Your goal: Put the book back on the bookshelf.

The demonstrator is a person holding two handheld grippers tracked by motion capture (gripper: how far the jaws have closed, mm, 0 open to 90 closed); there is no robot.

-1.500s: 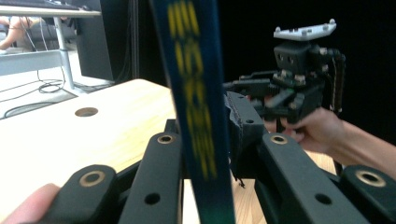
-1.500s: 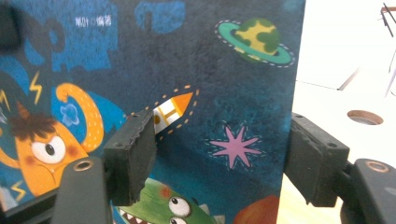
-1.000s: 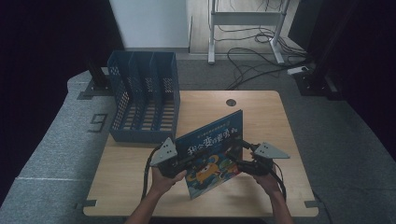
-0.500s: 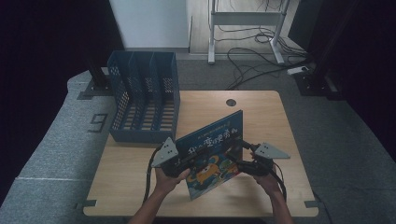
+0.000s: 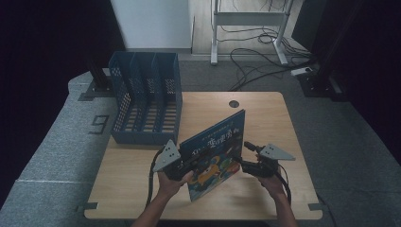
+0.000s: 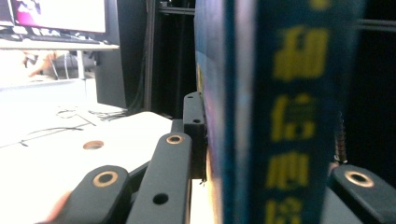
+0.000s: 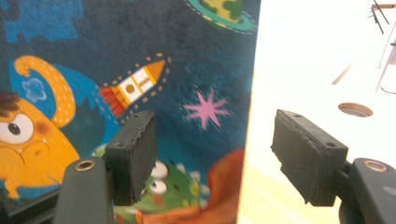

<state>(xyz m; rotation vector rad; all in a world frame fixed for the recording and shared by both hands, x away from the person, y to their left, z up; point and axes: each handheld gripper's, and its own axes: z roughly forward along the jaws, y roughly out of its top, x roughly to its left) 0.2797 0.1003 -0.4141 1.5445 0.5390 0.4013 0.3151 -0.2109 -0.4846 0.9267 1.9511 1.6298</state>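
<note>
A blue picture book [image 5: 215, 149] with a rocket and cartoon monsters on its cover stands tilted on its lower edge over the front of the wooden table [image 5: 265, 118]. My left gripper [image 5: 188, 163] is shut on the book's left side. In the left gripper view the book's spine [image 6: 261, 116] with yellow characters sits between that gripper's [image 6: 271, 154] jaws. My right gripper [image 5: 247, 158] is at the book's right edge. In the right gripper view that gripper [image 7: 222, 154] is open in front of the cover [image 7: 140, 56], the book's edge running between its pads [image 7: 135, 154] without touching them.
A blue mesh file organizer [image 5: 146, 94] with three slots stands at the table's back left. A round cable hole [image 5: 233, 103] lies near the far edge. Cables and a desk frame [image 5: 250, 19] are on the floor behind.
</note>
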